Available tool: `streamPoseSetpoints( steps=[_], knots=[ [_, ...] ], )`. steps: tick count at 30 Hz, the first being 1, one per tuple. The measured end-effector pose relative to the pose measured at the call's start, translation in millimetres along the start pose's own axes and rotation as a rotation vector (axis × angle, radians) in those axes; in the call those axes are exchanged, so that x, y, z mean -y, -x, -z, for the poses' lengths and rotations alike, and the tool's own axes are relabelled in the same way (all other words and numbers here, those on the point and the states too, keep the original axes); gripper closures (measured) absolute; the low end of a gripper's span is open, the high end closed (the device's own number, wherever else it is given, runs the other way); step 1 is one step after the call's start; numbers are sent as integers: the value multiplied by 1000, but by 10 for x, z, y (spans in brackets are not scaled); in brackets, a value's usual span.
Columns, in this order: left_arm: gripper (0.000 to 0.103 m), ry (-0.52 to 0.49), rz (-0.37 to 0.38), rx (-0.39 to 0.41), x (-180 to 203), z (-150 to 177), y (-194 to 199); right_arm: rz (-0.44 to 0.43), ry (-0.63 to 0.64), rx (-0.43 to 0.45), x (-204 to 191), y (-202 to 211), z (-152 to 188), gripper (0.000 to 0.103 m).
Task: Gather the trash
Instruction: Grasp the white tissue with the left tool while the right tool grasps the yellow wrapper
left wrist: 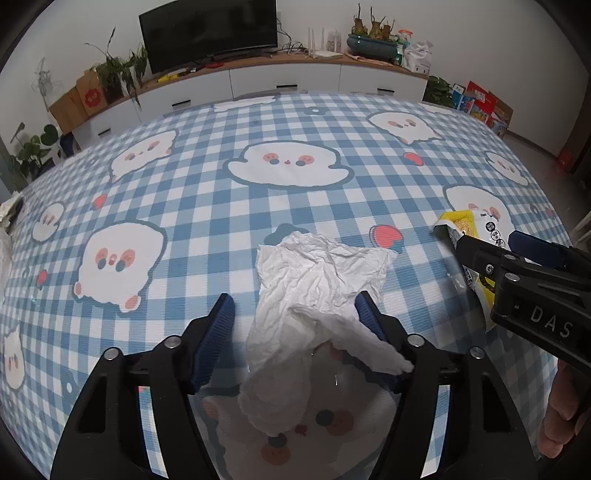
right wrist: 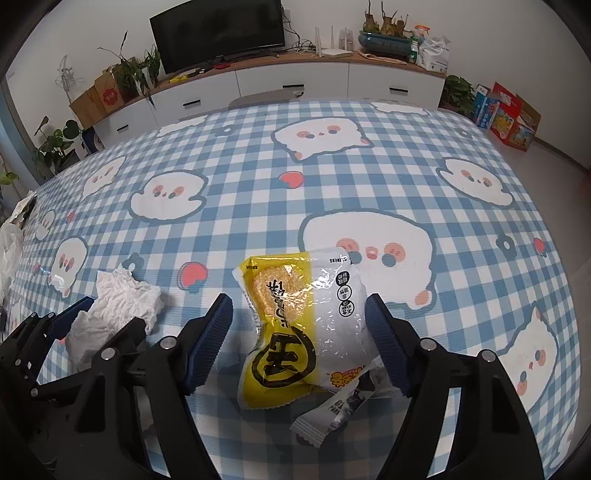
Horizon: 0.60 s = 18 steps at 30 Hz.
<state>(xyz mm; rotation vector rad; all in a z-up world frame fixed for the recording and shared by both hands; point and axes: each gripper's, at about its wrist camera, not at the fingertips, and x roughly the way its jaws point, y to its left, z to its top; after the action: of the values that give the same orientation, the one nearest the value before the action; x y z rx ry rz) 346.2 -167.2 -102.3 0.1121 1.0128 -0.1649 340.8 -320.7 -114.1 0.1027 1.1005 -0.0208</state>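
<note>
A crumpled white tissue [left wrist: 314, 295] lies on the blue checked tablecloth [left wrist: 221, 206]. My left gripper [left wrist: 295, 314] is open with its blue pads either side of the tissue; the tissue drapes over the right pad. A yellow and white snack wrapper [right wrist: 299, 325] lies between the open pads of my right gripper [right wrist: 299, 321]. A small white wrapper [right wrist: 332, 410] lies just under it. The tissue also shows at the left of the right wrist view [right wrist: 114, 306]. The right gripper also shows in the left wrist view [left wrist: 491, 251], over the snack wrapper [left wrist: 465, 225].
A white sideboard [left wrist: 280, 81] with a TV [left wrist: 208, 33] and plants stands beyond the table's far edge. White plastic and paper [right wrist: 11, 240] lie at the table's left edge. Coloured boxes [right wrist: 506, 114] sit on the floor at the right.
</note>
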Motion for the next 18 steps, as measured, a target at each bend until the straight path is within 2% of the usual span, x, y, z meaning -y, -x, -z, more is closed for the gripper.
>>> streamPoseSetpoints(
  steps=[4,6,9,14,16,18],
  knots=[
    [64,0,-7,-6,-6,-8,21,2,1,-27,1,-84,19,41],
    [77,5,-12,-7,-14,-12,26,28,20,-20,-27,-116,32,41],
    [88,19,-13,-9,-42,-16,33,51,24,-19,-53,-120,31,47],
    [93,25,-15,-10,-61,-8,38,58,19,-23,-49,-109,19,57],
    [93,25,-15,-10,-67,-6,38,54,18,-24,-48,-104,15,66],
    [93,26,-15,-9,-66,-3,39,61,23,-23,-60,-102,17,71]
  ],
)
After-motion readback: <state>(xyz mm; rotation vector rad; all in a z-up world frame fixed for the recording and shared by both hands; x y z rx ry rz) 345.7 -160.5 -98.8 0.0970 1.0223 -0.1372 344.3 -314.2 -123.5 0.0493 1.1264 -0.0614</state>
